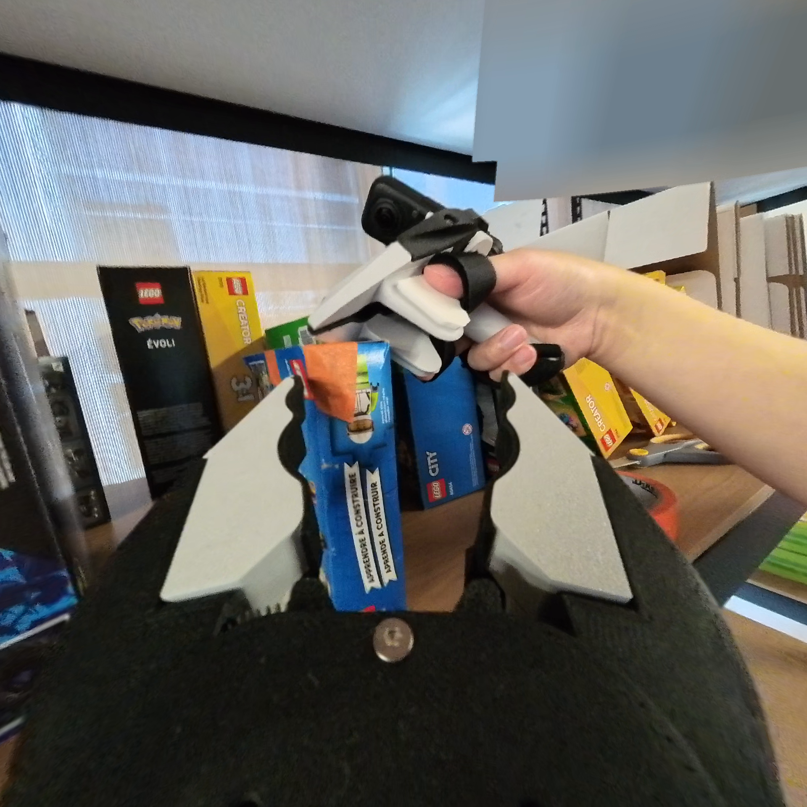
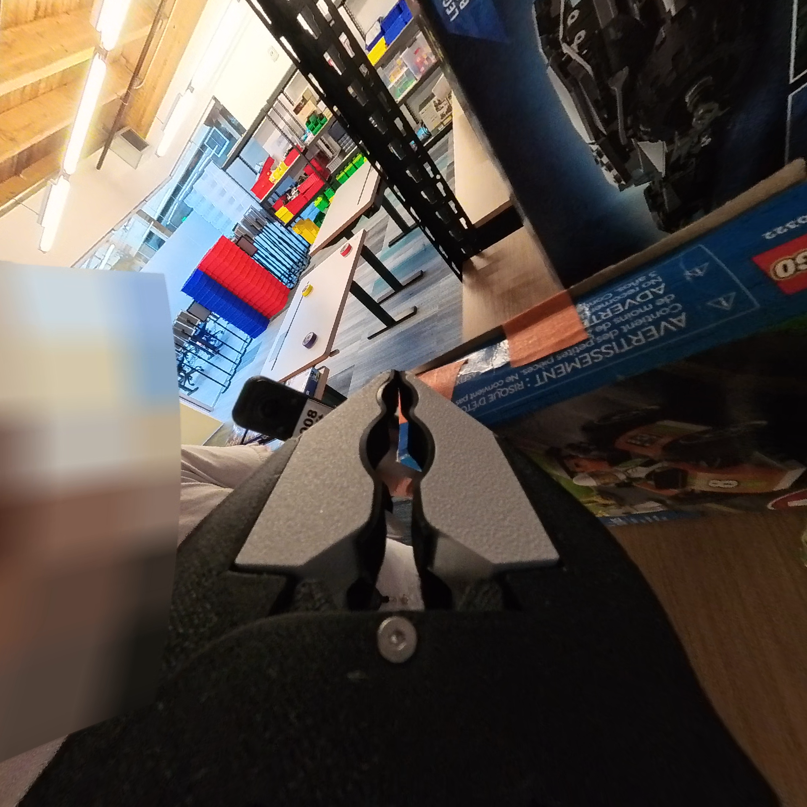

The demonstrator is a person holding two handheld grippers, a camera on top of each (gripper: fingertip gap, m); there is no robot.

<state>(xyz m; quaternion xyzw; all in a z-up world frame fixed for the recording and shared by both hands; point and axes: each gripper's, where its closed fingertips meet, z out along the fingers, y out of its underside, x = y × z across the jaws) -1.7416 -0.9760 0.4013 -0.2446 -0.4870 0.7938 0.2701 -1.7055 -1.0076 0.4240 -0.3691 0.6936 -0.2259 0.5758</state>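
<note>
My left hand-held gripper (image 1: 399,377) is open wide. A blue toy-brick box (image 1: 353,489) stands on its short end between the two fingers. It rests against the left finger and is clear of the right one, so I am not squeezing it. I think that finger is propping it, because a tall thin box like this tips easily.

My right hand-held gripper (image 2: 395,380) is closed, with a blue corner of card pinched inside. In the left wrist view my right hand (image 1: 546,305) brings it in from the right, and its tips are at the top of the box, just beside the orange tape (image 1: 332,384) stuck over the top flap. So I think it grips the box by its top edge.

The box stands near the front edge of a wooden shelf (image 1: 707,489). Just behind it is another blue box (image 1: 445,436). A black box (image 1: 161,371) and a yellow box (image 1: 227,323) stand toward the back on the left. A roll of orange tape (image 1: 655,502) lies near the right edge.
</note>
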